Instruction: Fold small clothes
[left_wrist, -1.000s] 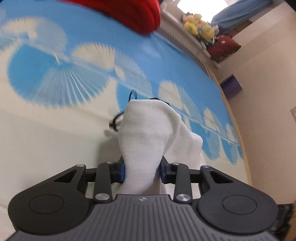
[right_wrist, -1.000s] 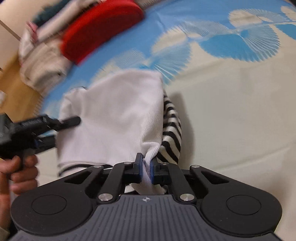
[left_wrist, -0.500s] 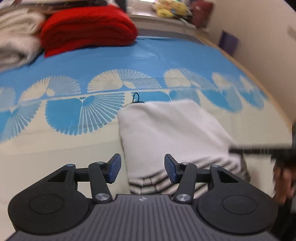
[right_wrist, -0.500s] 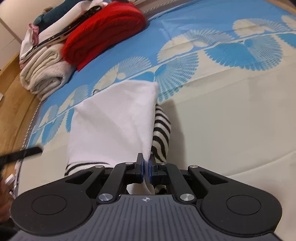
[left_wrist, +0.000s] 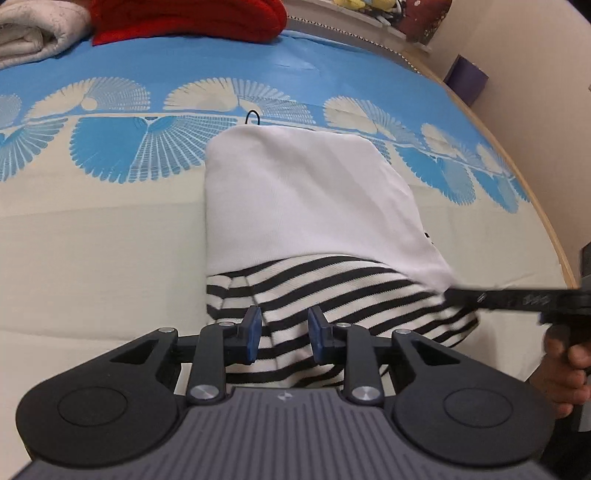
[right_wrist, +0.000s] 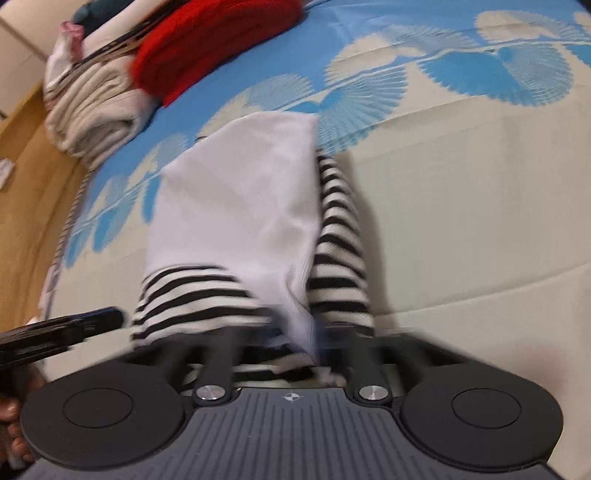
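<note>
Right gripper (right_wrist: 314, 343) blurred at 6 o'clock, jaws closed, pinching the white corner of the white-and-striped garment (right_wrist: 240, 206). Garment lies centre on the blue-patterned bedspread (right_wrist: 461, 184). Left gripper (right_wrist: 62, 328) at 8 o'clock, just beside the striped edge. Red knit (right_wrist: 210, 44) and folded cream blankets (right_wrist: 96, 110) at 11 o'clock.

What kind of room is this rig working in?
Most likely a bedroom. The garment lies on a bed under a blue fan-print sheet, folded blankets are stacked at its far end, and plush toys sit on a ledge beyond.
</note>
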